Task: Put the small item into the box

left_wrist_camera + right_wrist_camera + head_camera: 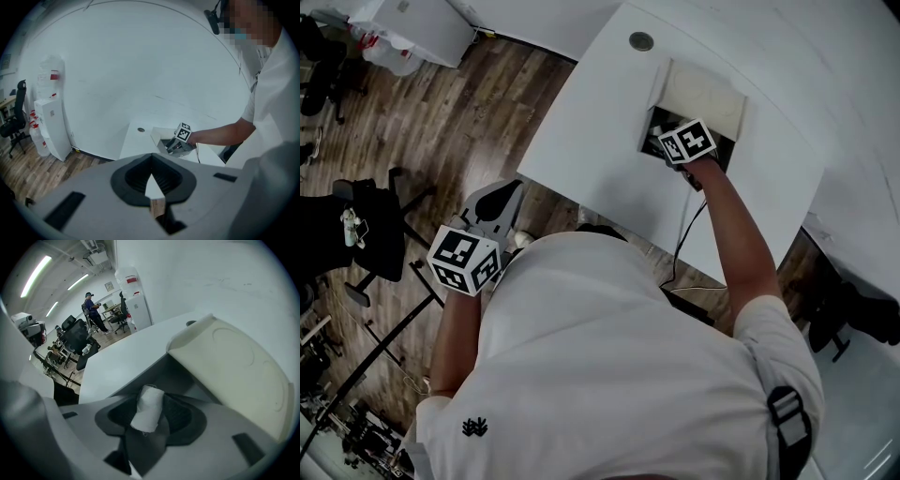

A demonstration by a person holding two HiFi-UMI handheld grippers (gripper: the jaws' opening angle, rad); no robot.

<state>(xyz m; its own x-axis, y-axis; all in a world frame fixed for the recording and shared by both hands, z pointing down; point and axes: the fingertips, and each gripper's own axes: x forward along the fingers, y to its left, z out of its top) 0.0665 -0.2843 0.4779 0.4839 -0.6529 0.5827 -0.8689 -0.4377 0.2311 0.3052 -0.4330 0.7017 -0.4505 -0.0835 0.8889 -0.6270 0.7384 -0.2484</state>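
Observation:
A small white roll (pixel 147 408) stands tilted between the dark pads of my right gripper (pixel 151 420), which is shut on it. This gripper (pixel 667 142) reaches into the opening of a white cardboard box (pixel 705 94) on the white table (pixel 581 141); the box's lid flap (pixel 234 366) stands open to its right. In the left gripper view the box (pixel 158 135) and the right gripper (pixel 174 146) appear far off. My left gripper (pixel 499 195) hangs off the table's near edge over the wooden floor, its jaws (pixel 151 161) shut with nothing in them.
A round cable hole (pixel 641 41) lies in the table beyond the box. A cable (pixel 680 246) hangs off the table's front edge. Office chairs (pixel 366 234) stand on the wooden floor at left, a white cabinet (pixel 52 124) against the wall.

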